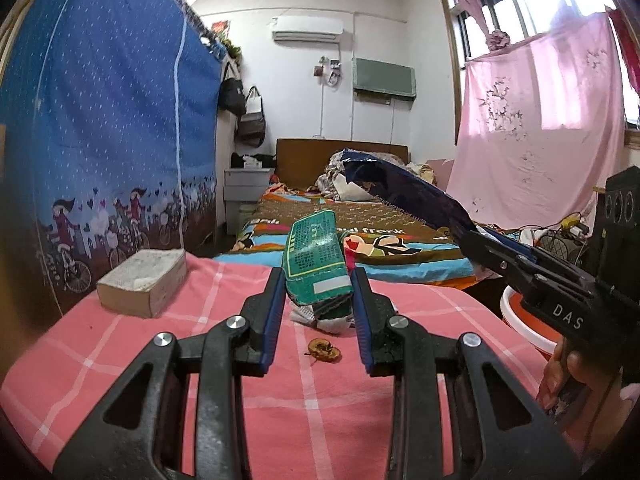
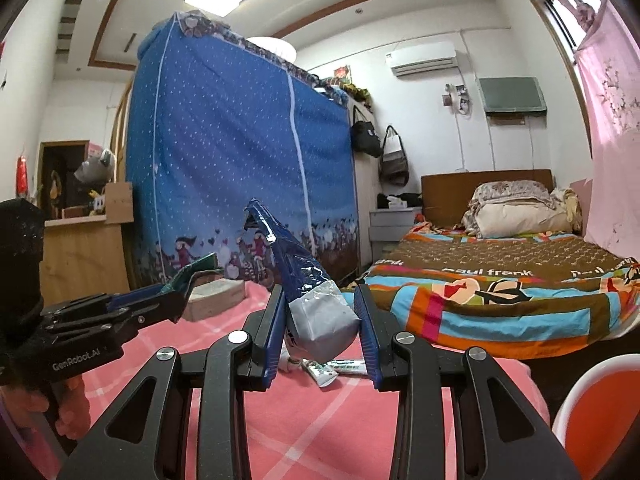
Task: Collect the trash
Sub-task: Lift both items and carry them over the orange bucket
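While the green wrapper (image 1: 316,264) sits pinched between the blue pads of the left hand-held gripper (image 1: 318,300), it's lifted clear above the pink checked counter (image 1: 200,360). Over on the other side, the right hand-held gripper (image 2: 320,320) is clamped on a crumpled blue and silver snack bag (image 2: 316,300), also held up off the cloth. Both pieces of trash are in the air, side by side. Down on the counter there's a brown dried fruit scrap (image 1: 324,349) just below the left jaws, and a flattened green and white packet (image 2: 340,368) under the right ones. A pale block (image 1: 144,282) rests at the far left corner. An orange bin (image 2: 600,416) with a white rim stands off the counter's right edge, near the bed (image 2: 500,292).
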A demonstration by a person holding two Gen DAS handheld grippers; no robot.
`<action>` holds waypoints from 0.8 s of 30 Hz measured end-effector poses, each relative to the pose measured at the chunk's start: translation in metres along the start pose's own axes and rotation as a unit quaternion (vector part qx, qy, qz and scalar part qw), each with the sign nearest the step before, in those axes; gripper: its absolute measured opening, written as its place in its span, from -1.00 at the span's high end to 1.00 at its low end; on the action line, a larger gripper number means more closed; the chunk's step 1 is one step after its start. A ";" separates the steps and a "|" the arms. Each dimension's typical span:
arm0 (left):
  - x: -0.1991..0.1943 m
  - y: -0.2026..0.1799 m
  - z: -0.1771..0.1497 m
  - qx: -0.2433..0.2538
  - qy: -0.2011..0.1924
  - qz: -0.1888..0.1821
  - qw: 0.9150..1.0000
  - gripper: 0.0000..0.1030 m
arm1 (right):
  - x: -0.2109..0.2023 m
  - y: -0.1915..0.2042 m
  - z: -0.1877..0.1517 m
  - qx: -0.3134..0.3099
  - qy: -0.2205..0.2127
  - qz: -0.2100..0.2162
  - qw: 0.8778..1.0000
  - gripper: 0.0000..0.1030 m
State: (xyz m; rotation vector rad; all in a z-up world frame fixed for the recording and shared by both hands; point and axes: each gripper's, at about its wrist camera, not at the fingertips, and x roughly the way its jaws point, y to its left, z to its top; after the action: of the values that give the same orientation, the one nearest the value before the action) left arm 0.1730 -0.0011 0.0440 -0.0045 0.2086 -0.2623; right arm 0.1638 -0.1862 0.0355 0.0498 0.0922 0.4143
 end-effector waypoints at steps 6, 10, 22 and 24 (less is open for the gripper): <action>-0.010 -0.010 0.001 0.027 -0.022 -0.003 0.999 0.30 | -0.014 0.001 0.000 0.007 -0.012 -0.008 1.000 0.39; -0.018 -0.019 0.001 0.041 -0.034 -0.005 0.999 0.30 | -0.023 0.001 -0.001 0.007 -0.018 -0.013 1.000 0.39; -0.024 -0.048 0.012 0.037 -0.054 -0.033 0.997 0.30 | -0.055 -0.012 0.005 0.007 -0.041 -0.045 0.998 0.39; -0.024 -0.055 0.016 0.035 -0.056 -0.039 0.997 0.30 | -0.061 -0.016 0.007 0.008 -0.047 -0.052 0.998 0.39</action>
State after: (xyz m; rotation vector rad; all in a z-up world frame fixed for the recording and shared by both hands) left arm 0.1394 -0.0481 0.0659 0.0420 0.0869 -0.3453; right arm 0.1149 -0.2255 0.0458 0.0800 0.0056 0.3071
